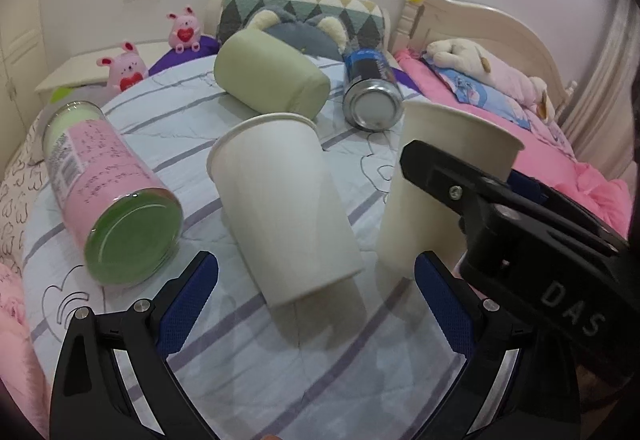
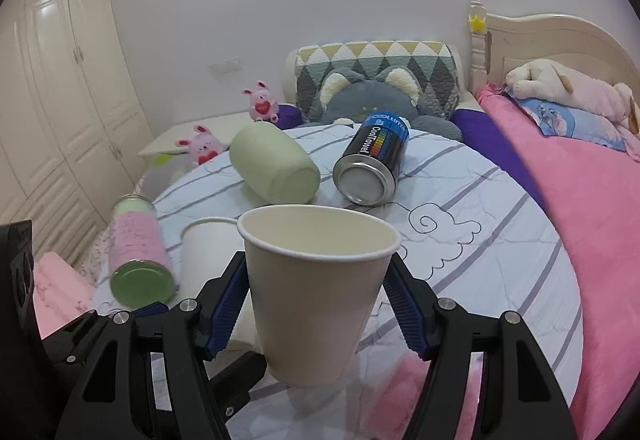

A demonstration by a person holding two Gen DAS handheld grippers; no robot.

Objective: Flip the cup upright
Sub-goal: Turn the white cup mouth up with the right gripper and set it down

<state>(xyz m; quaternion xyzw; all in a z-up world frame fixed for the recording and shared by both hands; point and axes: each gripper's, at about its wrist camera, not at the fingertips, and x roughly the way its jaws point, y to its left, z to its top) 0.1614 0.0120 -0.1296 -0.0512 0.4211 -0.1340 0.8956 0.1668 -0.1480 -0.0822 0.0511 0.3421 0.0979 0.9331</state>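
Note:
Two white paper cups sit on the striped round cushion (image 1: 248, 372). One cup (image 1: 280, 200) lies on its side, mouth away from me, between the fingers of my open left gripper (image 1: 316, 300), untouched. It shows partly in the right wrist view (image 2: 204, 252). The other cup (image 2: 316, 292) stands upright, mouth up, with my right gripper (image 2: 316, 300) shut on its sides. In the left wrist view this cup (image 1: 440, 168) is at the right, held by the black right gripper (image 1: 452, 192).
A pink and green jar (image 1: 108, 196), a green roll (image 1: 272, 76) and a dark CoolTowel can (image 1: 372, 88) lie on the cushion behind the cups. Pink bedding (image 2: 580, 240) lies to the right. Plush toys and a patterned pillow (image 2: 376, 68) sit behind.

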